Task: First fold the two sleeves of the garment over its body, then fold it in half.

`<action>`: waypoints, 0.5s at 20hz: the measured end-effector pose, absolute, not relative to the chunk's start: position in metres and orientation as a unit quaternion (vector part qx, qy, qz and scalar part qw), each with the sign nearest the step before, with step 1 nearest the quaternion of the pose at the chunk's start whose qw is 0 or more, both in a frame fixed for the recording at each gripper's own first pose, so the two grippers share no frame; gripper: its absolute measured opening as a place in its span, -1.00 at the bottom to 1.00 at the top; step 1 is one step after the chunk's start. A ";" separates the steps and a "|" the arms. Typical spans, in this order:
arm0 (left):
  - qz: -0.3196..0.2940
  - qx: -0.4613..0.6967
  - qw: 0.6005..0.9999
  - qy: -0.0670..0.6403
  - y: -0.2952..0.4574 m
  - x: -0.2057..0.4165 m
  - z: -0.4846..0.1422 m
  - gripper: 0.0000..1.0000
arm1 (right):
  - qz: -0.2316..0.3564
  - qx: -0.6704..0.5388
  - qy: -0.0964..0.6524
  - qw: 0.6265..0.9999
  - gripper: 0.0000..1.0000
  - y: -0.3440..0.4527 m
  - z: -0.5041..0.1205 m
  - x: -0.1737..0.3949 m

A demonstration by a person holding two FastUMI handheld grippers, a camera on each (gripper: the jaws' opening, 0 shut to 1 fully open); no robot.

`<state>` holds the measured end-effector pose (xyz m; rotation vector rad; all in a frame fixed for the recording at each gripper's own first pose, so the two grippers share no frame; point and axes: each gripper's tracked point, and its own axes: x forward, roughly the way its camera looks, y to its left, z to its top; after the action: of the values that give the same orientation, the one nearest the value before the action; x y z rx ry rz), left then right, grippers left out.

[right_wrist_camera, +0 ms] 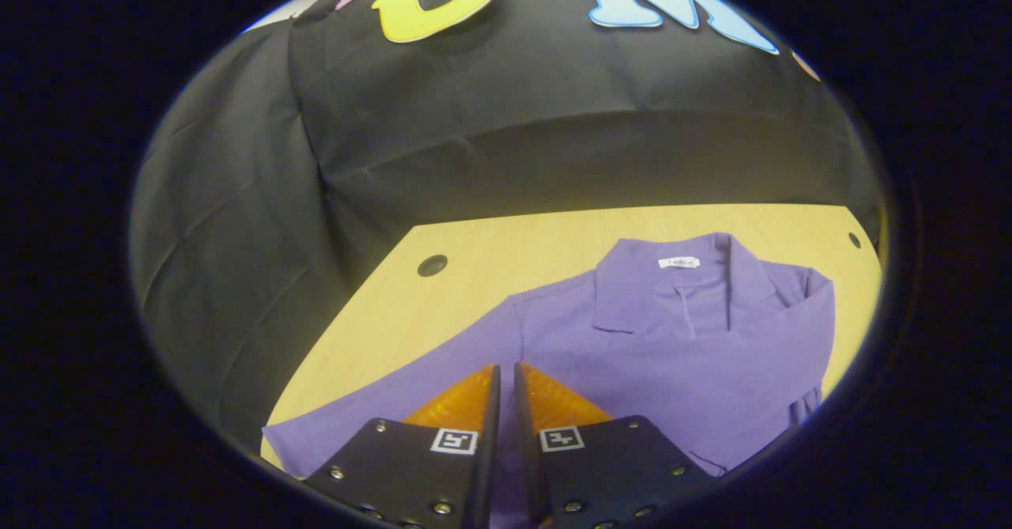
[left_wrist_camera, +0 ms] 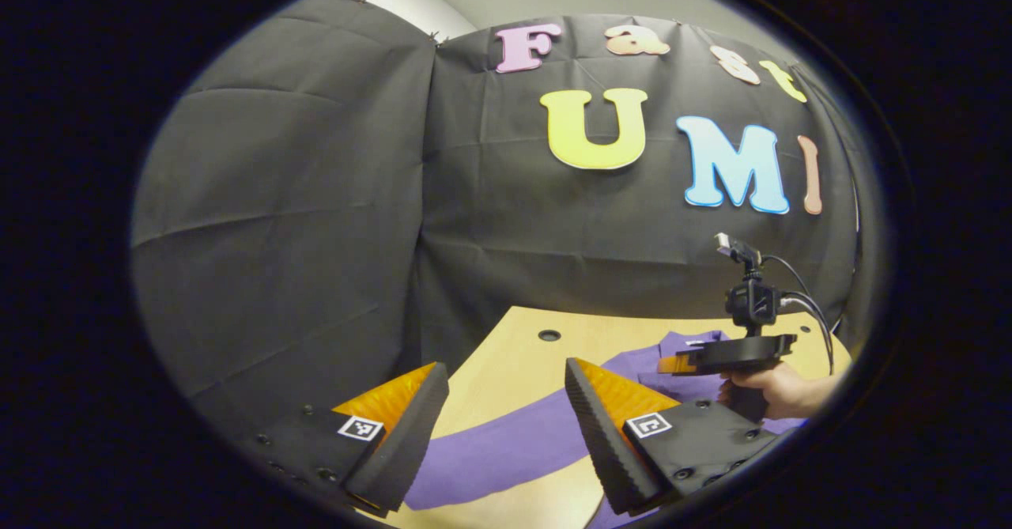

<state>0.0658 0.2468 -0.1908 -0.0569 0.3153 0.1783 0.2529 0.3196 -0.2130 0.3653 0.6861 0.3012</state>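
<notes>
A purple collared shirt (right_wrist_camera: pixel 672 339) lies flat on the wooden table (right_wrist_camera: pixel 506 252), collar (right_wrist_camera: pixel 656 276) toward the wall. One sleeve (right_wrist_camera: pixel 379 410) stretches out toward the near left table edge. The other sleeve (right_wrist_camera: pixel 806 315) lies folded in over the body. My right gripper (right_wrist_camera: pixel 506 371) is shut, with nothing visibly caught between its fingers, just over the shirt near the outstretched sleeve's shoulder. In the left gripper view, my left gripper (left_wrist_camera: pixel 506 367) is open above that sleeve (left_wrist_camera: pixel 506 442), and a hand holds the right gripper (left_wrist_camera: pixel 670 364) farther off over the shirt's body.
Black cloth walls close off the table at the back and left. Round holes (right_wrist_camera: pixel 432 265) (right_wrist_camera: pixel 854 239) sit near the table's far corners. Bare wood (left_wrist_camera: pixel 617 331) runs between the shirt and the wall.
</notes>
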 end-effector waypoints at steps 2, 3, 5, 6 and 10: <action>0.096 -0.034 0.982 0.160 0.253 0.064 -0.199 0.92 | 0.146 0.157 0.308 0.927 -0.57 0.311 -0.191 0.246; 0.101 -0.035 0.981 0.162 0.259 0.062 -0.205 0.89 | 0.147 0.148 0.293 0.933 -0.44 0.308 -0.177 0.242; 0.114 -0.037 0.978 0.170 0.274 0.052 -0.219 0.89 | 0.150 0.133 0.263 0.944 -0.44 0.301 -0.150 0.231; 0.122 -0.038 0.976 0.175 0.281 0.050 -0.227 0.94 | 0.157 0.125 0.248 0.948 -0.44 0.295 -0.133 0.222; 0.158 -0.049 0.964 0.207 0.310 0.038 -0.271 0.89 | 0.153 0.097 0.204 0.962 -0.60 0.269 -0.089 0.189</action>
<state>0.0380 0.3104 -0.2706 -0.0989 0.4189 0.3201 0.1893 0.2687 -0.0895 0.1963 0.4135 0.3094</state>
